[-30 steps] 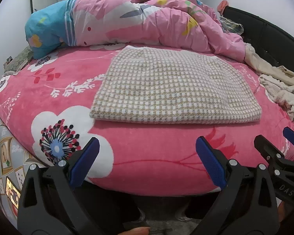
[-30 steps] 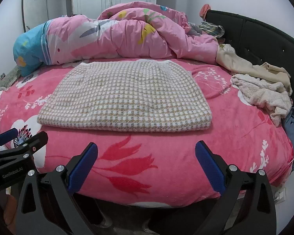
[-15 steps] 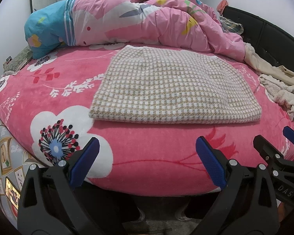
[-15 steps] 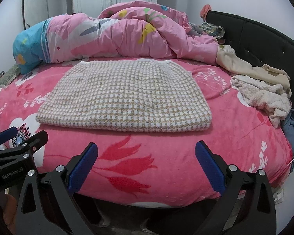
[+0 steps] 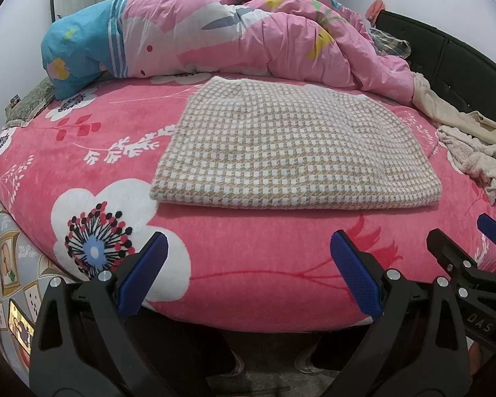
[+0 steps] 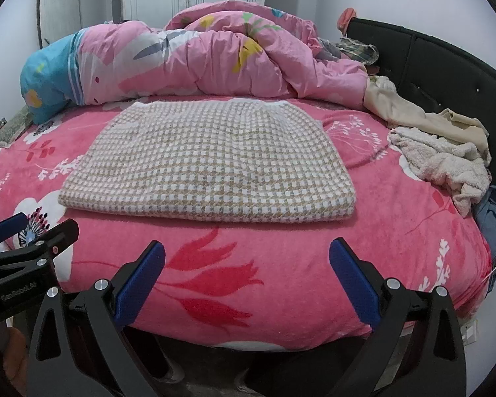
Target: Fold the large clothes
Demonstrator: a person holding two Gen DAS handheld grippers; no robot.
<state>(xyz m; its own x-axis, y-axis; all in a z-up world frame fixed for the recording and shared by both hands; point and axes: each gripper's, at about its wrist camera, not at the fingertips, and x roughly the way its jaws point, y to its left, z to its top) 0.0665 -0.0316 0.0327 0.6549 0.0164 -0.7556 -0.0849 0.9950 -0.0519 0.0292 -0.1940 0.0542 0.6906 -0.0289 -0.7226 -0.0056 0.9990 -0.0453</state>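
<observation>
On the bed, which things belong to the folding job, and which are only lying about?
Belong to the job:
- checked garment, lying folded flat
- left gripper, open
- right gripper, open

Only lying about:
- pink duvet
- beige cloth
- fluffy cream cloth
- blue cloth

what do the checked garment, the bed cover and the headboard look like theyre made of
Checked garment: thick woven or knitted cloth, probably wool-like; beige and white checks, soft rounded fold edge.
Bed cover: plush fleece, judging by its fuzzy matt nap.
Headboard: black padded leather or imitation, smooth with a slight sheen and button tufts.
</observation>
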